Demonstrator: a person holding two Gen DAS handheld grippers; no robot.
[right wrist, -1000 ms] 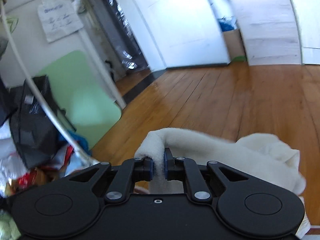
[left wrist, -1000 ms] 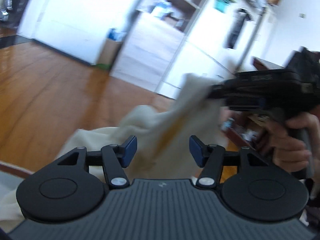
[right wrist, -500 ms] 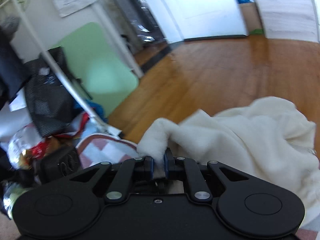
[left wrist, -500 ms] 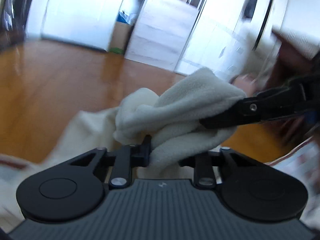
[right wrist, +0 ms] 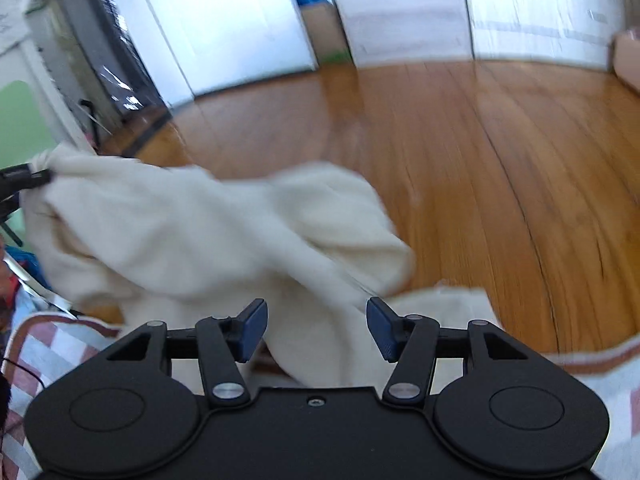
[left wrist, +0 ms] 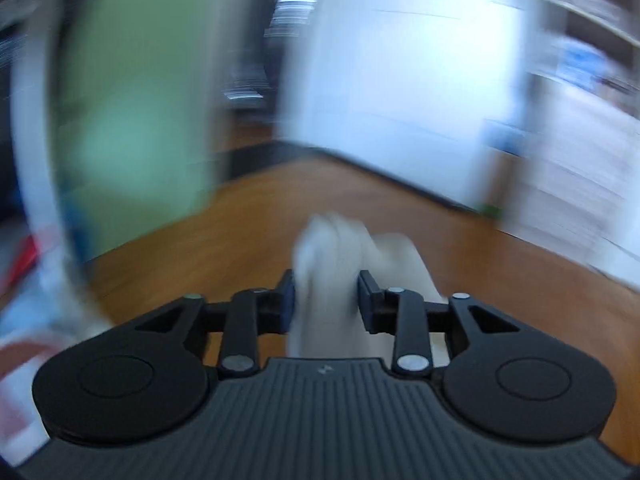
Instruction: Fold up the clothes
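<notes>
A cream fleece garment (right wrist: 208,236) hangs in the air across the right wrist view, stretched from the far left down towards my right gripper (right wrist: 316,330). That gripper is open, its blue pads apart, with cloth lying in front of and below the gap. At the left edge the other gripper's black fingertips (right wrist: 28,176) pinch a corner of the fleece. In the blurred left wrist view my left gripper (left wrist: 326,300) is shut on a thick bunch of the same cream garment (left wrist: 332,272), held above the floor.
A checked red-and-white cloth (right wrist: 48,352) covers the surface below, with its brown border (right wrist: 592,360) at the right. Beyond lies a wooden floor (right wrist: 460,152). A green panel (left wrist: 136,120) and a white pole (left wrist: 36,120) stand left; white doors (right wrist: 224,24) are at the back.
My right gripper has let go of the fleece and opened. The left gripper, open one second ago, closed on the garment and has swung left with it, blurring its view.
</notes>
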